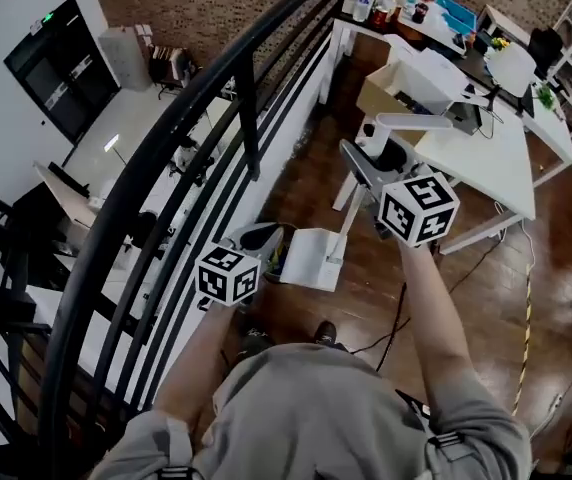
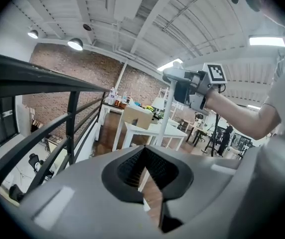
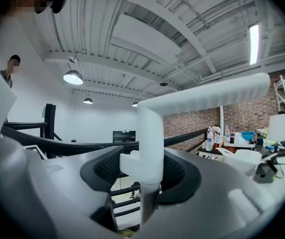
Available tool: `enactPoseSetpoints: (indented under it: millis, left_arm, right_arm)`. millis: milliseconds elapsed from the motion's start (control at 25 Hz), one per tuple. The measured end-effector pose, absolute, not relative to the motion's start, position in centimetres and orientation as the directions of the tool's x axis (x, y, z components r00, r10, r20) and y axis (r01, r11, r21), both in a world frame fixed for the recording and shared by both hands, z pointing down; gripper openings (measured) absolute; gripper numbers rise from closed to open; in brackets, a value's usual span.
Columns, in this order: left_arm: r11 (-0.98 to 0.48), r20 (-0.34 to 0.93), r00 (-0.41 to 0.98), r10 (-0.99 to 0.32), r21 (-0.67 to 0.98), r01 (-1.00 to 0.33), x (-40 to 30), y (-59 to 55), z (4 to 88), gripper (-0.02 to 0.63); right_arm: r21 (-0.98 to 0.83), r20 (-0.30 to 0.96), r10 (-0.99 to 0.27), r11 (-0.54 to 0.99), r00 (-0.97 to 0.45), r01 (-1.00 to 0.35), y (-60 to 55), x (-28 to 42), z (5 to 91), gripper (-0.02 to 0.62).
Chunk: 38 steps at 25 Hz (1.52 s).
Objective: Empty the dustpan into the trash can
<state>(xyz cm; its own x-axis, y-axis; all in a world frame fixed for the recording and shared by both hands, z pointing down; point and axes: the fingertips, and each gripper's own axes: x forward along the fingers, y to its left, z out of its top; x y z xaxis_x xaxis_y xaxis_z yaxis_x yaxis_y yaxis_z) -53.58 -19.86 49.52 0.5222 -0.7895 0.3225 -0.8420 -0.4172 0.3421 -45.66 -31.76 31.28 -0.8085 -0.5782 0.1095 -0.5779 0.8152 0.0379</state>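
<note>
A white long-handled dustpan (image 1: pixel 311 258) hangs just above the wooden floor in the head view, its pole (image 1: pixel 351 213) rising to a bent grip (image 1: pixel 411 120). My right gripper (image 1: pixel 363 171) is shut on the pole near the top. In the right gripper view the pole (image 3: pixel 150 133) stands pinched between the jaws (image 3: pixel 147 171). My left gripper (image 1: pixel 256 240) is beside the pan's left edge, shut and empty (image 2: pixel 145 151). From the left gripper view I see the right gripper (image 2: pixel 192 88) holding the handle (image 2: pixel 175 75). Coloured bits (image 1: pixel 280 258) show between pan and left gripper; no trash can is clearly visible.
A black curved railing (image 1: pixel 181 138) runs along my left, with a lower level beyond it. White tables (image 1: pixel 486 153) with a cardboard box (image 1: pixel 386 93) stand ahead on the right. Cables (image 1: pixel 396 318) cross the wooden floor. My shoe (image 1: pixel 324 333) is below the pan.
</note>
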Motion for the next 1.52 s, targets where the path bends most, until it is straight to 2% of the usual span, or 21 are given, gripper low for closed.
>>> enactPoseSetpoints:
  millis: [440,680,1080,1520]
  left_arm:
    - [-0.498,0.343,0.586,-0.734,0.315,-0.808,-41.2,-23.7,48.8,0.006]
    - [-0.534,0.342,0.618,-0.708,0.315,-0.785,-36.6,-25.2,48.6,0.006]
    - [-0.569,0.369,0.658,-0.657,0.330,-0.753,-32.5,-27.6,51.0,0.006]
    - [-0.582,0.437,0.677,-0.592,0.349,-0.734,-29.1,-28.8,54.3,0.006]
  right_arm:
    - [-0.044,-0.013,-0.694,0.720,-0.720,-0.693,-31.8,-28.9,27.2,0.193]
    - [-0.010,0.007,-0.760,0.649,-0.649,-0.761,-34.0,-24.1,28.3,0.193]
    - [-0.005,0.085,-0.878,0.472,-0.471,-0.882,-38.6,-16.0,39.0,0.193]
    - [-0.073,0.207,-0.912,0.346,-0.354,-0.935,-41.3,-10.9,53.8,0.192]
